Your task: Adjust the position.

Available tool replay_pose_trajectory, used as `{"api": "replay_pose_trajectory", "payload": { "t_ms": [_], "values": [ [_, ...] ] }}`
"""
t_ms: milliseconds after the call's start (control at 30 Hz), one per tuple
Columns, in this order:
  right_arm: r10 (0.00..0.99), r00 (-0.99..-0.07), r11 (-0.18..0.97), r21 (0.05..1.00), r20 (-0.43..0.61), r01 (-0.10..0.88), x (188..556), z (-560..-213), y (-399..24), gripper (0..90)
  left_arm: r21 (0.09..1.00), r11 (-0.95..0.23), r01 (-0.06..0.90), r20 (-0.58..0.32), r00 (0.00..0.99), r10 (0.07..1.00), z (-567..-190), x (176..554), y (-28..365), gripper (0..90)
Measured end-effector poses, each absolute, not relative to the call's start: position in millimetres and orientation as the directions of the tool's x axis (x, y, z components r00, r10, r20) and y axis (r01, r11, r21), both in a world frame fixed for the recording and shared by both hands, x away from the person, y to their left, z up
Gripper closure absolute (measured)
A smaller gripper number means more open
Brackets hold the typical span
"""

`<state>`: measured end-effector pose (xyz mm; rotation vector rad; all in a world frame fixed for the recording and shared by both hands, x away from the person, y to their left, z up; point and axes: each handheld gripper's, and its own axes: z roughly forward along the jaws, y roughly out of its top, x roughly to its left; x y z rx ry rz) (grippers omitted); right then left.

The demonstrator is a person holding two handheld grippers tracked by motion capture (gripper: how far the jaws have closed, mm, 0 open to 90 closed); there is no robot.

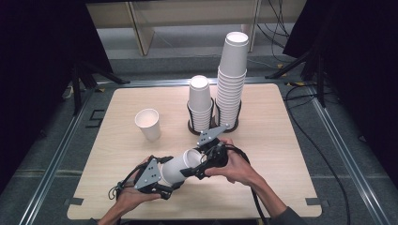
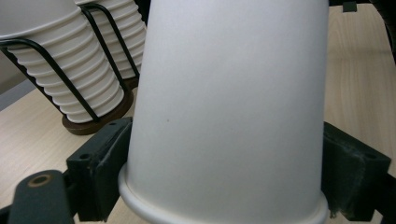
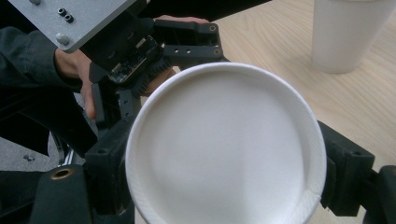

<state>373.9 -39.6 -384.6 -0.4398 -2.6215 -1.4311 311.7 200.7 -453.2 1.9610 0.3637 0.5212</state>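
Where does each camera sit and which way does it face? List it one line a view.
High view: above the person's side, looking forward and down on the table; both forearms, left hand-held gripper and right hand-held gripper show.
Left gripper view: rides the left hand-held gripper, facing the cup stacks; its jaws clamp the held cup.
Right gripper view: rides the right hand-held gripper, facing the cup's mouth; its jaws flank the rim.
Shared: the held cup shows in every view.

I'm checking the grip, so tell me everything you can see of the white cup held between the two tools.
The white cup looks like plain matte paper with a rolled rim, unmarked and undented. It lies roughly level above the table, mouth toward the right tool. The left tool clamps one end, the right tool's jaws flank the rim. Inside looks empty.
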Motion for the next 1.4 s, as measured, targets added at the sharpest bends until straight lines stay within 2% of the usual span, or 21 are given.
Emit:
{"api": "replay_pose_trajectory", "payload": {
  "t_ms": [267, 467, 567, 633, 700, 1200, 1333, 1400],
  "values": [
    [0.186, -0.95, 0.49, 0.814, 0.252, 0.312, 376, -383, -43, 23.7, 0.937, -0.347, 0.026, 0.16, 0.853, 0.496, -455, 313, 201, 5.4],
    [0.17, -0.925, 0.414, 0.827, 0.34, 0.38, 383, -386, -52, 23.9, 0.965, -0.261, 0.015, 0.127, 0.845, 0.519, -453, 313, 206, 4.4],
    [0.164, -0.926, 0.392, 0.839, 0.34, 0.377, 386, -388, -53, 23.9, 0.975, -0.219, 0.019, 0.101, 0.847, 0.521, -454, 314, 206, 4.2],
    [0.172, -0.909, 0.38, 0.826, 0.38, 0.417, 385, -389, -55, 24.0, 0.976, -0.214, 0.034, 0.086, 0.845, 0.527, -453, 313, 206, 4.1],
    [0.169, -0.909, 0.37, 0.831, 0.381, 0.416, 387, -389, -57, 24.1, 0.979, -0.199, 0.042, 0.071, 0.847, 0.527, -453, 313, 207, 4.2],
    [0.12, -0.889, 0.306, 0.836, 0.441, 0.456, 391, -392, -60, 24.2, 0.988, -0.152, -0.019, 0.098, 0.842, 0.531, -455, 313, 209, 3.0],
    [0.138, -0.893, 0.307, 0.839, 0.427, 0.449, 391, -392, -61, 24.1, 0.988, -0.153, -0.012, 0.092, 0.843, 0.529, -454, 313, 208, 5.1],
    [0.125, -0.893, 0.296, 0.842, 0.433, 0.45, 393, -394, -61, 23.9, 0.979, -0.202, -0.003, 0.112, 0.841, 0.529, -451, 313, 211, 6.8]
  ]
}}
